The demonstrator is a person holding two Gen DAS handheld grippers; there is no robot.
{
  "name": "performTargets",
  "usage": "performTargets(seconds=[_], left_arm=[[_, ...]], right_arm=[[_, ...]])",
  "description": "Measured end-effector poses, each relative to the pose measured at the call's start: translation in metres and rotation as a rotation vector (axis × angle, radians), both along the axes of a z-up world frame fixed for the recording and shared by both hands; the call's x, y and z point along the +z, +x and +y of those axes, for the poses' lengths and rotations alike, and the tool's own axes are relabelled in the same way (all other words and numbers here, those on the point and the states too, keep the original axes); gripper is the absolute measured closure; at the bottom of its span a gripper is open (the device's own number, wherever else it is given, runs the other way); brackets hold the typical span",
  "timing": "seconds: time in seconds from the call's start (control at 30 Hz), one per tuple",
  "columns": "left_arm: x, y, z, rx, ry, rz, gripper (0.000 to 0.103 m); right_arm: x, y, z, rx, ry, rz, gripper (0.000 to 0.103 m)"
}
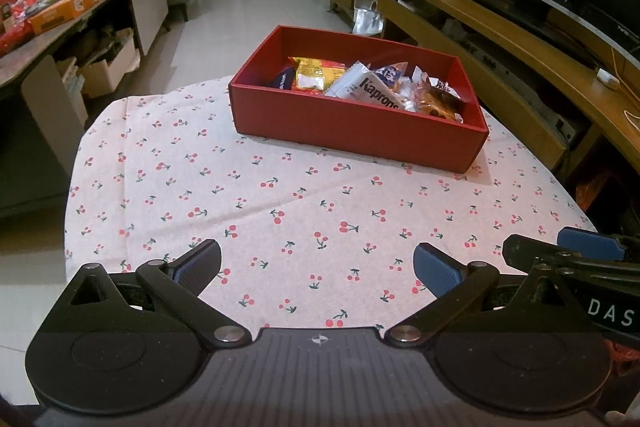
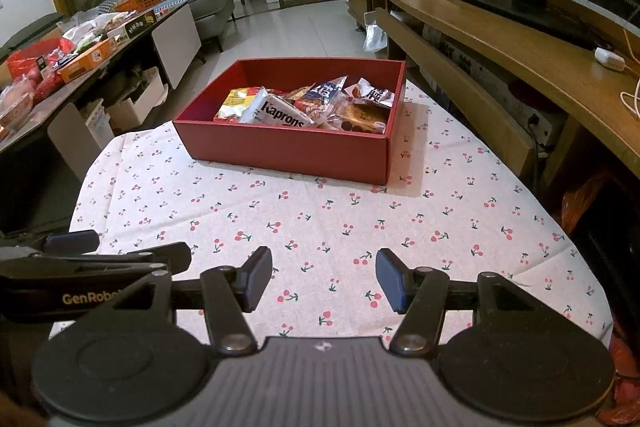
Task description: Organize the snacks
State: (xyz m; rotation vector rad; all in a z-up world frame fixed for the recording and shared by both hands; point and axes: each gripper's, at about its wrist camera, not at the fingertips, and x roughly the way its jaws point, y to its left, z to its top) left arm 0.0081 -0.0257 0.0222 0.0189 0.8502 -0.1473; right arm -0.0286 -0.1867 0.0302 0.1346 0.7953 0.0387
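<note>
Fingers of both tools stand spread apart with nothing between them: the left gripper (image 1: 318, 269) and the right gripper (image 2: 324, 279) hover side by side over the near part of the cherry-print tablecloth (image 1: 248, 195), each one's blue pads showing at the edge of the other's view. Straight ahead of both pairs of fingers, well apart from them, lies the red box (image 1: 360, 131), resting on the cloth. From the left fingers it sits ahead and a little to the right; from the right fingers, ahead and a little to the left, so neither tool is clearly the nearer. Its long axis runs roughly crosswise to the fingers, skewed slightly, with a long wall facing them. Inside the box are the snacks: a white "Kaprons" packet (image 2: 280, 115) near the middle, a yellow packet (image 2: 236, 105) on its left, and a dark-wrapped biscuit pack (image 2: 360, 121) on its right. No loose snack shows on the cloth between fingers and box. Any reach must therefore go forward and over the near wall.
</note>
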Motion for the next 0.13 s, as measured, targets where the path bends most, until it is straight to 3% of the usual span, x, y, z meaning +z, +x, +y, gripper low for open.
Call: performTargets(seconds=[0.13], left_arm=[[-0.0004,0.0004,0.0004,0.0,-0.003,0.004,0.0]], right_arm=[[-0.0002,0.0006,0.0,0.0,-0.003,0.001,0.032]])
